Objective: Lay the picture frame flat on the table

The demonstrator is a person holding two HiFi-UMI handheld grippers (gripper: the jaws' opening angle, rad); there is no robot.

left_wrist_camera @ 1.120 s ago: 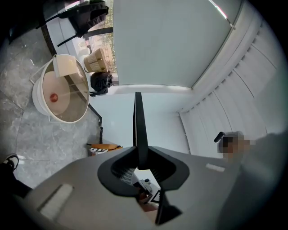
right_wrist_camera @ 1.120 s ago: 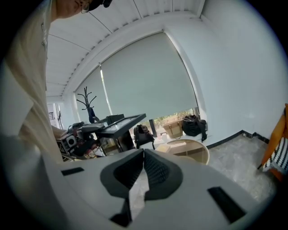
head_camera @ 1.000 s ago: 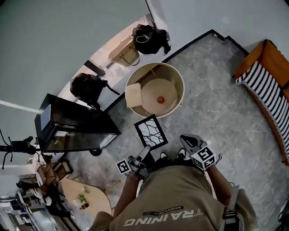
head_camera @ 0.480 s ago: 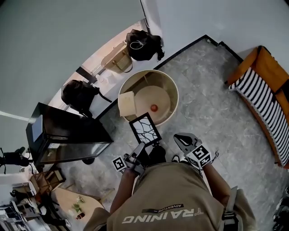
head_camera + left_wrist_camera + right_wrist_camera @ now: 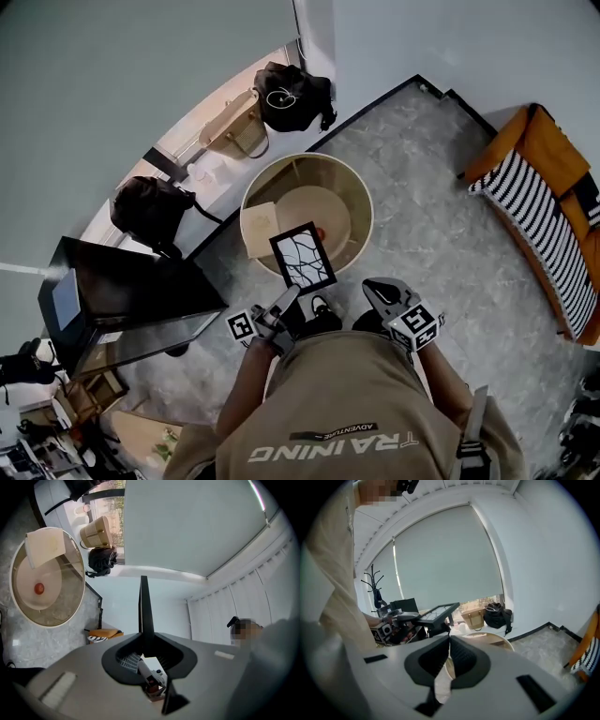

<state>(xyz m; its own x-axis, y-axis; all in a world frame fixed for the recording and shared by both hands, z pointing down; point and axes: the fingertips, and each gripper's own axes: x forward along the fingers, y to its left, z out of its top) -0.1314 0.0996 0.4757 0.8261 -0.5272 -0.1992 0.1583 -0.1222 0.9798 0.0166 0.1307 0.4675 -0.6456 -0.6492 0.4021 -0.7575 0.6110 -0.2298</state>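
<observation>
Black and thin is the border of the picture frame, and inside it there is a white sheet with dark branching lines. The left gripper has it: in the left gripper view its jaws stand only a little apart and are pressed on the lower edge of the frame, which rises edge-on between them. In the head view the frame hangs in the air over the near rim of the round table, tilted, and it does not touch the table. The right gripper is beside it, apart from the frame, with its jaws closed together and nothing between them. On the table lies a pale square board, and a small red thing sits lower down in it. I judge that the frame is light and stiff, so it will not bend, but the front is probably glass and can break or slip. Because it is taken only at one edge, it works like a lever and may swing in the jaws. The best hold is on the border, never on the pane. The table top looks like glass too, so one edge should go down first, softly, on the free part beside the board.
</observation>
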